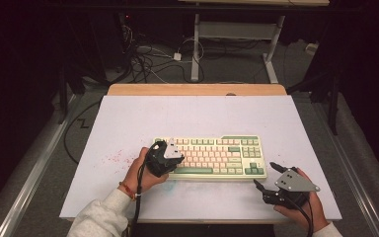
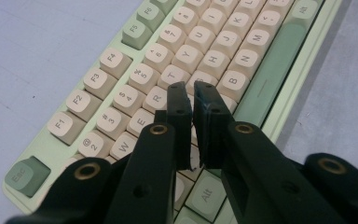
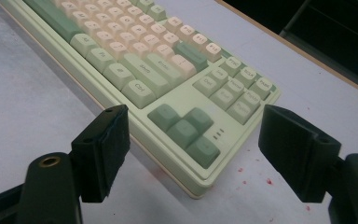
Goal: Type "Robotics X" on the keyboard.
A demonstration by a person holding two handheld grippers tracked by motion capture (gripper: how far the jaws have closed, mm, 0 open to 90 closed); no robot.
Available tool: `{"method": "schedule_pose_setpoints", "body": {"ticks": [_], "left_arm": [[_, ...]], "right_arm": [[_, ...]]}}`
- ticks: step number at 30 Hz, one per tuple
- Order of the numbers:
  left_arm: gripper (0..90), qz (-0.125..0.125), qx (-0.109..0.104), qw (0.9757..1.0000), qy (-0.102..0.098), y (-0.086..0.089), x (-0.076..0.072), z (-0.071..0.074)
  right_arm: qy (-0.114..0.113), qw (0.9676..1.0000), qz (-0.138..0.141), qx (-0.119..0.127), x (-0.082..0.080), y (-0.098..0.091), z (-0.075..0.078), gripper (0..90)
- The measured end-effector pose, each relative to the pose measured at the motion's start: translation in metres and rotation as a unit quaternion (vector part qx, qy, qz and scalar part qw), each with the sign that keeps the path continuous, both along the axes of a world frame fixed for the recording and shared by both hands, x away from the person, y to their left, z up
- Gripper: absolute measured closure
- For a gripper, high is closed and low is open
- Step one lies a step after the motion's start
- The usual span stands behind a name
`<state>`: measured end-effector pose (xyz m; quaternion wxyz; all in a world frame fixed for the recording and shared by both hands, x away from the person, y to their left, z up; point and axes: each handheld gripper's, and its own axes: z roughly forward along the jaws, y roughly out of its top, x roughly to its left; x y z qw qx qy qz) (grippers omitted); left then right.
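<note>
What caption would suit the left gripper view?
Nearly closed tongs poised over the letter keys of a cream-and-green keyboard.

Keyboard (image 1: 212,157) lay on table (image 1: 128,123), near-centre. Left gripper (image 1: 164,159) sat over its left end; right gripper (image 1: 268,178) rested near its right corner.

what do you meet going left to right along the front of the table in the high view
red specks → left claw, over the left end of the keyboard → keyboard → right claw, open, on the white table just off the keyboard's right front corner
</note>
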<state>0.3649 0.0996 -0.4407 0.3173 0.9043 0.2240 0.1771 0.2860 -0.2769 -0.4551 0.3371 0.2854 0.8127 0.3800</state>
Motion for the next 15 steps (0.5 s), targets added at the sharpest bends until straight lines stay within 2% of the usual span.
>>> {"method": "schedule_pose_setpoints", "body": {"ticks": [8, 10, 12, 15], "left_arm": [[78.0, -0.002, -0.008, 0.9999, -0.014, 0.004, -0.004, 0.003], [72.3, 0.001, -0.011, 0.9998, -0.018, 0.006, -0.005, 0.002], [71.3, -0.002, -0.016, 0.9997, -0.02, 0.01, -0.007, 0.002], [63.3, 0.008, -0.021, 0.9992, -0.033, 0.015, -0.011, 0.0]], "right_arm": [[0.001, 1.0, -0.001, -0.002, 0.0, 0.0, 0.0, 25.2], [0.0, 1.0, 0.0, -0.001, 0.0, 0.0, 0.0, 25.2], [-0.001, 1.0, 0.0, 0.001, -0.001, 0.0, 0.001, 25.2], [-0.004, 1.0, -0.001, 0.002, -0.001, -0.001, 0.001, 25.2]]}}
